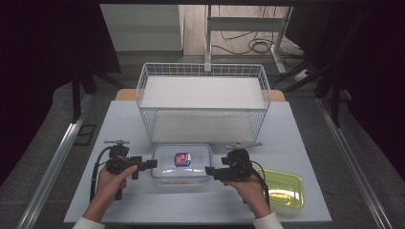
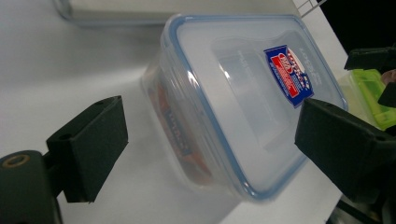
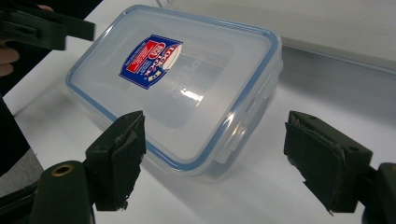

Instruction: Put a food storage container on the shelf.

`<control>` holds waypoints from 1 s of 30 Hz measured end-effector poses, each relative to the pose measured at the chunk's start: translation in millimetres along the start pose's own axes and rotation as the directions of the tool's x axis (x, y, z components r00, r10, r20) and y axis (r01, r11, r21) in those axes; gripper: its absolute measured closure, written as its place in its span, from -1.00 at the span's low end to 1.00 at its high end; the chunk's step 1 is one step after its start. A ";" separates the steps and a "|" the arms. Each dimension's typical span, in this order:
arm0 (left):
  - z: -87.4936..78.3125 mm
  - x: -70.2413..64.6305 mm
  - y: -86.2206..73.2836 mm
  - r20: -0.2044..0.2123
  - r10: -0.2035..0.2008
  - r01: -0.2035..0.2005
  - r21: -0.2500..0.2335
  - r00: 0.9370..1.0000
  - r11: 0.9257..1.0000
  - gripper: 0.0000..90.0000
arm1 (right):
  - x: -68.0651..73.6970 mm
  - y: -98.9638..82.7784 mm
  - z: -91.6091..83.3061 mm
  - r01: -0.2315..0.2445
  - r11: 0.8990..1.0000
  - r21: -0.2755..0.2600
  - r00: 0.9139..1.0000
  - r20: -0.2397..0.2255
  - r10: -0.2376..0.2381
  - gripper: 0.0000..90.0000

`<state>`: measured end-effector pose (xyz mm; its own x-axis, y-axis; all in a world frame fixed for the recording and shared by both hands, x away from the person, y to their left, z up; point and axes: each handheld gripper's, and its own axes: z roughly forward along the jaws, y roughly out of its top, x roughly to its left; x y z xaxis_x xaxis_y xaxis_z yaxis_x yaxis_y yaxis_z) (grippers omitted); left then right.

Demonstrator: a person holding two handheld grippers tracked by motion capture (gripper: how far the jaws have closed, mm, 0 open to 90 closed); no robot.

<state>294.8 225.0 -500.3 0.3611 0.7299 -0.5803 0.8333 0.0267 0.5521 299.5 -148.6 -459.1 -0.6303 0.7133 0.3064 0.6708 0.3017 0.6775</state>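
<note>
A clear plastic box [image 1: 181, 164] with a blue-rimmed lid and a red and blue label lies on the white table [image 1: 143, 200], just in front of the wire basket. My left gripper [image 1: 149, 163] points at the box's left end. In the left gripper view, my left gripper [image 2: 215, 140] is open, and the box [image 2: 243, 102] lies ahead between the two jaws, untouched. My right gripper [image 1: 209, 171] points at the box's right end. In the right gripper view, my right gripper [image 3: 224, 156] is open, with a corner of the box [image 3: 177, 84] just ahead of the gap and no pad touching it.
A white wire basket [image 1: 203, 71] stands behind the box, lined with white board. A shallow yellow-green tray [image 1: 282, 188] lies at the right near the table's front edge. A slim pale tool [image 1: 243, 144] lies between the basket and my right hand.
</note>
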 end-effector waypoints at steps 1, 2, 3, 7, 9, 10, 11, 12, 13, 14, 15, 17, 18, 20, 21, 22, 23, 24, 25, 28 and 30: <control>3.0 1.6 0.3 0.013 -0.006 0.006 0.012 1.000 1.000 -0.80 | -0.8 -0.1 -0.5 -0.001 1.000 -0.002 1.000 0.002 0.001 -0.53; 5.9 2.6 0.3 0.027 -0.013 0.013 0.023 1.000 1.000 -0.80 | -1.5 -0.2 -0.9 -0.002 1.000 -0.003 1.000 0.002 0.002 -0.53; 8.8 3.0 0.0 0.036 -0.022 0.021 0.031 0.999 0.999 -0.80 | -2.2 -0.3 -1.0 -0.002 1.000 -0.005 1.000 0.005 0.002 -0.53; 17.6 3.1 -1.9 0.052 -0.029 0.026 0.069 0.998 0.997 -0.79 | -4.3 -1.3 -0.4 -0.005 1.000 -0.001 1.000 0.015 0.005 -0.53; 21.6 2.5 -2.7 0.051 -0.027 0.022 0.090 0.998 0.996 -0.76 | -4.8 -1.7 0.9 -0.009 1.000 0.000 1.000 0.017 0.009 -0.53; 23.7 2.1 -3.1 0.056 -0.033 0.027 0.097 0.998 0.995 -0.75 | -4.9 -1.9 1.6 -0.013 1.000 0.000 1.000 0.018 0.013 -0.54; 25.3 2.5 -3.1 0.074 -0.039 0.032 0.104 0.997 0.994 -0.75 | -5.1 -2.0 2.5 -0.018 1.000 0.000 1.000 0.015 0.018 -0.55; 26.8 2.9 -3.1 0.089 -0.047 0.038 0.109 0.995 0.993 -0.73 | -5.6 -2.1 3.4 -0.026 1.000 0.000 1.000 0.010 0.026 -0.56; 27.9 3.5 -3.1 0.103 -0.054 0.042 0.114 0.993 0.993 -0.72 | -6.4 -2.1 4.4 -0.036 0.999 0.001 0.999 0.004 0.036 -0.57; 29.0 4.4 -3.4 0.119 -0.065 0.051 0.116 0.991 0.992 -0.70 | -7.3 -2.0 5.9 -0.043 0.999 0.002 0.999 0.000 0.043 -0.59; 30.0 5.7 -3.8 0.135 -0.078 0.061 0.125 0.988 0.990 -0.66 | -8.3 -1.7 7.4 -0.052 0.999 0.004 0.999 -0.003 0.052 -0.60; 30.8 8.4 -4.3 0.151 -0.091 0.071 0.129 0.984 0.989 -0.68 | -10.1 -0.1 11.6 -0.074 0.997 0.007 0.997 -0.014 0.074 -0.63; 30.3 9.1 -4.3 0.154 -0.092 0.072 0.130 0.984 0.989 -0.67 | -11.1 0.8 14.1 -0.086 0.996 0.010 0.996 -0.021 0.086 -0.63; 28.8 8.9 -4.6 0.153 -0.084 0.066 0.121 0.985 0.990 -0.64 | -13.1 2.3 19.9 -0.113 0.993 0.020 0.993 -0.030 0.113 -0.66; 27.9 8.3 -4.8 0.149 -0.078 0.061 0.114 0.986 0.992 -0.62 | -13.9 2.8 23.1 -0.125 0.992 0.027 0.992 -0.032 0.125 -0.67; 26.9 7.7 -4.8 0.144 -0.073 0.058 0.107 0.987 0.993 -0.59 | -14.9 3.5 26.1 -0.133 0.991 0.031 0.990 -0.035 0.134 -0.67; 25.8 7.6 -5.0 0.142 -0.070 0.056 0.100 0.987 0.993 -0.56 | -15.7 4.2 28.7 -0.146 0.989 0.037 0.988 -0.040 0.147 -0.68; 24.9 7.5 -5.1 0.140 -0.065 0.052 0.093 0.988 0.994 -0.52 | -16.8 4.8 31.1 -0.158 0.987 0.041 0.986 -0.045 0.159 -0.68; 24.1 7.7 -5.3 0.140 -0.061 0.048 0.091 0.988 0.995 -0.50 | -18.2 5.3 32.9 -0.170 0.984 0.045 0.984 -0.053 0.173 -0.68; 23.1 7.6 -5.9 0.141 -0.059 0.047 0.084 0.988 0.995 -0.47 | -22.1 6.6 38.2 -0.204 0.977 0.055 0.976 -0.072 0.208 -0.68; 21.2 6.8 -6.2 0.136 -0.052 0.042 0.077 0.989 0.996 -0.41 | -23.7 7.2 41.3 -0.214 0.975 0.062 0.973 -0.071 0.219 -0.68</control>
<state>301.0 215.3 -520.4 0.3708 0.6282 -0.6840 0.8775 0.0043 0.4796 335.4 -137.2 -489.1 -0.4945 0.7152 0.4939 0.8133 0.1803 0.5532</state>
